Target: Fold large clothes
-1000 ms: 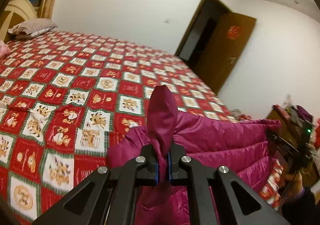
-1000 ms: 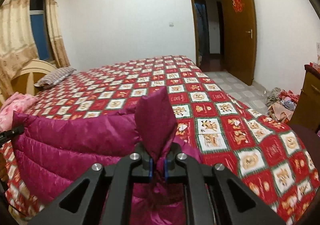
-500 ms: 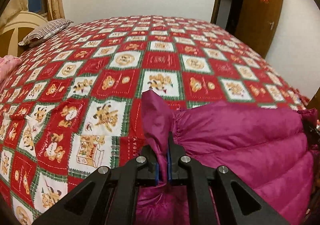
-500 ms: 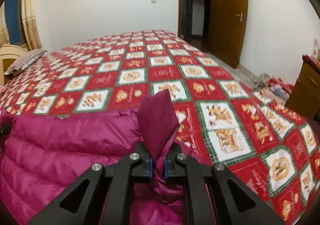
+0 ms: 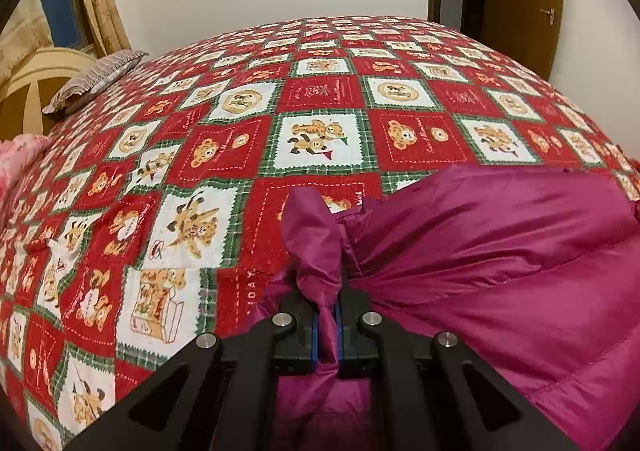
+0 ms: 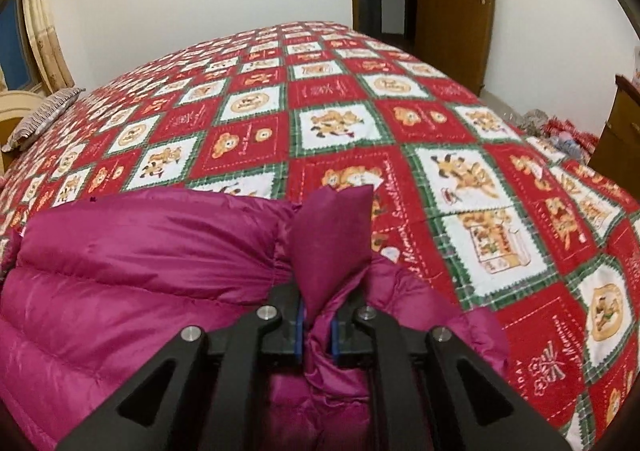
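The magenta quilted jacket (image 5: 500, 263) (image 6: 132, 271) is pinched at both ends: the left gripper (image 5: 327, 325) is clamped tight on one bunched corner, the right gripper (image 6: 318, 331) likewise on the other. Its long axis runs between them, across the near edge of the bear-patterned bedspread (image 5: 320, 107) (image 6: 332, 99), and a striped pillow (image 5: 96, 81) lies far off at the bedspread's far left corner.

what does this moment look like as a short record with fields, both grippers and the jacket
garment: magenta quilted puffer jacket, bunched at the near edge of the bed
surface: red, white and green teddy-bear bedspread
left gripper: shut on a jacket corner that pokes up between its fingers
right gripper: shut on another jacket corner
pillow: striped, far left by the headboard
door: wooden, open
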